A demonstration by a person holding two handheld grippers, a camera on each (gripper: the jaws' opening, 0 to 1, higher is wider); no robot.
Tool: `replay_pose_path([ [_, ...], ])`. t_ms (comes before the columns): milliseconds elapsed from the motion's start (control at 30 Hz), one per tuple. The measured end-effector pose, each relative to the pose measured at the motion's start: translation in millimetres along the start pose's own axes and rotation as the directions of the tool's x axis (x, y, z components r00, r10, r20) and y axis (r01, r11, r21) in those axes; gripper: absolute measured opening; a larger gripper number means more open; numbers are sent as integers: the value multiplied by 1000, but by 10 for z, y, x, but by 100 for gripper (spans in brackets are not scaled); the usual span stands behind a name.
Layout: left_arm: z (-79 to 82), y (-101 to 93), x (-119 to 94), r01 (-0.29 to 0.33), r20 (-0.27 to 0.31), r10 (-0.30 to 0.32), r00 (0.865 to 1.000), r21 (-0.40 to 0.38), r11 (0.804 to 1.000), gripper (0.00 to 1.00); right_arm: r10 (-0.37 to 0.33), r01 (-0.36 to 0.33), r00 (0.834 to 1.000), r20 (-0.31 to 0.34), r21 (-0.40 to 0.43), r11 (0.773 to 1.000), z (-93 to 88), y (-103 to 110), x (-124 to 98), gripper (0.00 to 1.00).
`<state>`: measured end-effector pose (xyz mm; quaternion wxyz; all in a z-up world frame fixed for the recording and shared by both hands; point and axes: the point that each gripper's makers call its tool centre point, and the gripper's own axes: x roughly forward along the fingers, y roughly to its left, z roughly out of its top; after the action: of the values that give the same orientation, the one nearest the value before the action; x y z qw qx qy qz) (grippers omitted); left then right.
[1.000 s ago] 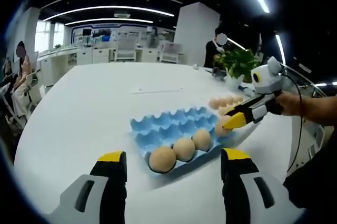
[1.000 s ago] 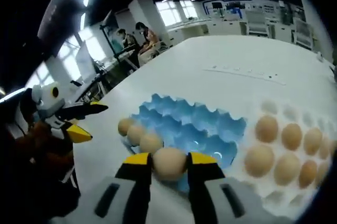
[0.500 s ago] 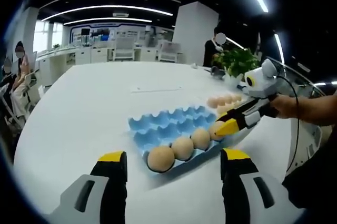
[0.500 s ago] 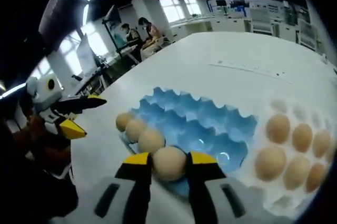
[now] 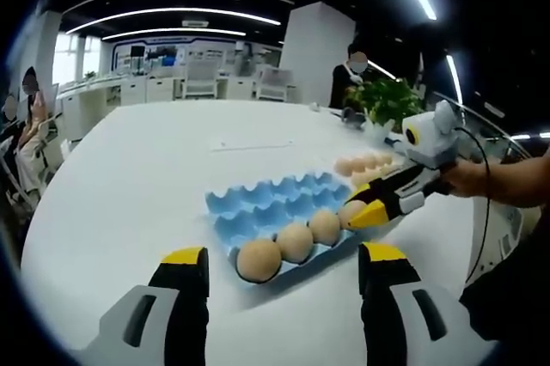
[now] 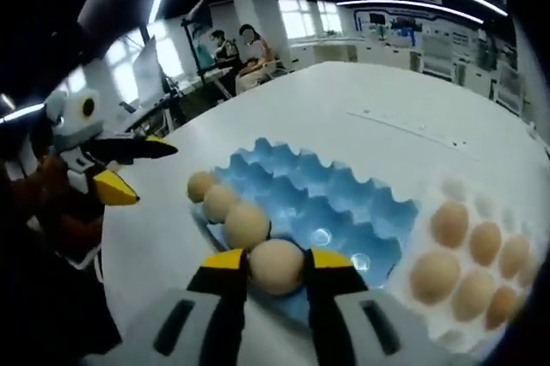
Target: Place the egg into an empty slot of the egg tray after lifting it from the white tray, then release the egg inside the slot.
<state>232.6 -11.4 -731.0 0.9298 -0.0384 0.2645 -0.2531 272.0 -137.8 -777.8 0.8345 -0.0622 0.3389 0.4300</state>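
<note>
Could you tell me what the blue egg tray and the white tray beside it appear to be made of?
The blue egg tray looks like thin moulded plastic: glossy highlights sit in its cups and the peaks are crisp. The white tray looks like smooth moulded plastic or foam with a duller sheen; which cannot be told.

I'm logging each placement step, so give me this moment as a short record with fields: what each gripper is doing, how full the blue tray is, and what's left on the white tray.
right gripper: shut on an egg, held over the near edge of the blue egg tray
left gripper: jaws open, holding nothing, back from the tray
eggs in blue tray: three in a row; remaining slots empty
white tray: several eggs left, beside the blue tray
surface: white table
step: egg not yet released
</note>
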Motion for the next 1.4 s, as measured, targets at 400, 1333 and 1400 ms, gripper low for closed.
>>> replay_pose_path([
  [400, 52, -6, 16, 1, 11, -2, 1000, 10, 1000, 71, 2, -2, 999, 43, 7, 1000, 7, -16, -9, 27],
  [1333, 84, -7, 8, -5, 11, 5, 1000, 14, 1000, 72, -168, 115, 969, 179, 273, 955, -222, -485, -805, 25],
  [1400, 96, -8, 6, -6, 15, 5, 1000, 16, 1000, 72, -238, 184, 957, 164, 290, 939, -343, -681, -987, 25],
])
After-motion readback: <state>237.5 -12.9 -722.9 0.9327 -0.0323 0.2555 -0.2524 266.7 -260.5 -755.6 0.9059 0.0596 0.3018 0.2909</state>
